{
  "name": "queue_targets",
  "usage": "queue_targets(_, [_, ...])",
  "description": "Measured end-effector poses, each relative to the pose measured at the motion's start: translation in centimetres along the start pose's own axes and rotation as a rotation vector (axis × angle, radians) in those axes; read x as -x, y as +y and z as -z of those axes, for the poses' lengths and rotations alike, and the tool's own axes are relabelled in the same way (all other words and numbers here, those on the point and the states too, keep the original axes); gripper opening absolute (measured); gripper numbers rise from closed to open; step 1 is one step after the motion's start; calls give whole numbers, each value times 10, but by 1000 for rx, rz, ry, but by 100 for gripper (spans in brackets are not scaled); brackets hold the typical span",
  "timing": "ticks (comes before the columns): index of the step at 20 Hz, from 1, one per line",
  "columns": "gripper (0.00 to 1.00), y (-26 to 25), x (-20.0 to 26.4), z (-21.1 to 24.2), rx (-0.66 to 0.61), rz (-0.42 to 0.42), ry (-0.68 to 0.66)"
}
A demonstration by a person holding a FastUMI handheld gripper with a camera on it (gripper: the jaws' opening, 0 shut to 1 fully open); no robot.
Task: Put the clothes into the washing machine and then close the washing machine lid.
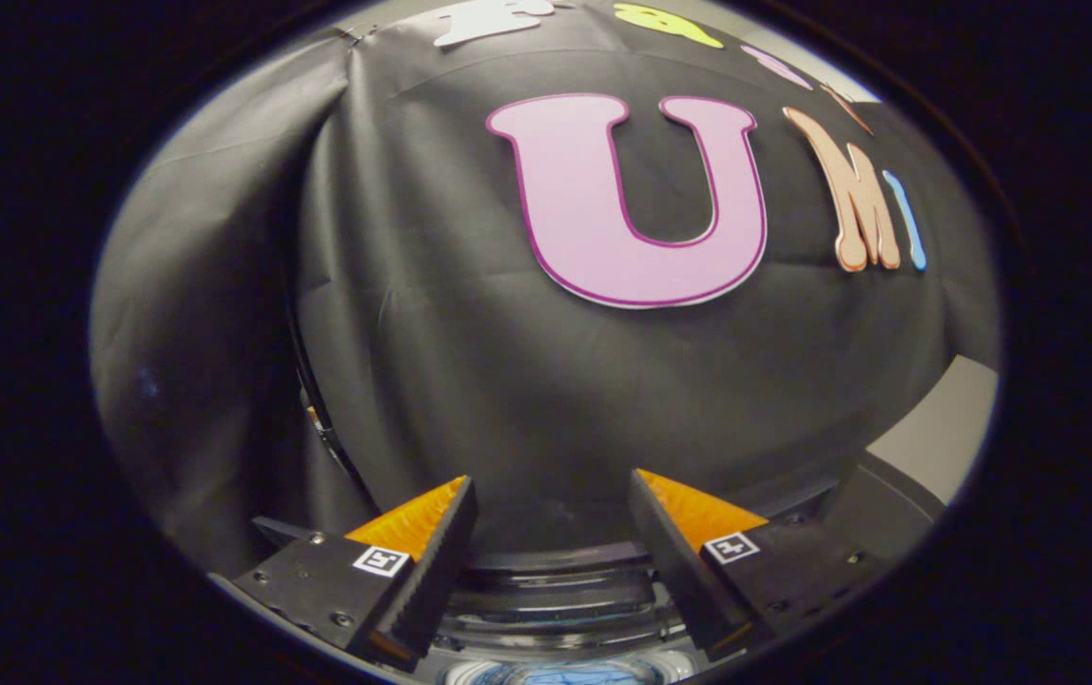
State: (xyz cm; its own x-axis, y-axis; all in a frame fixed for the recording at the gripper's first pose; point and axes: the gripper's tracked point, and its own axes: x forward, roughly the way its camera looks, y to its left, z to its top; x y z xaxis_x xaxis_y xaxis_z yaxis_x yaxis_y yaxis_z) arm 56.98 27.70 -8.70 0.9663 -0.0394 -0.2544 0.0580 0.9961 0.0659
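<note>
My gripper [551, 480] is open, with a wide gap and nothing between its fingers. Below the fingers lies the curved dark rim of the washing machine [555, 571], with glossy ridged rings under it. At the lowest point, between the fingers' bases, a patch of blue cloth [555, 674] shows inside the machine; I cannot tell whether a clear lid covers it. The fingers point over the machine toward the booth's black cloth wall [470, 362], which hangs close ahead.
A dark grey panel [884, 509] sits to the right of the right finger, with a pale grey surface [945, 428] beyond it. Left of the machine the black cloth folds forward [213, 381].
</note>
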Motion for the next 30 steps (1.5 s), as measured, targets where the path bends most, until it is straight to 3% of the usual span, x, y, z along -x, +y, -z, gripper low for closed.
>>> queue_targets(1, [96, -3, 1, 1, 67, -17, 0])
queue_targets(3, [99, -1, 2, 3, 13, -22, -38])
queue_targets(30, [97, -3, 60, 5, 35, -12, -92])
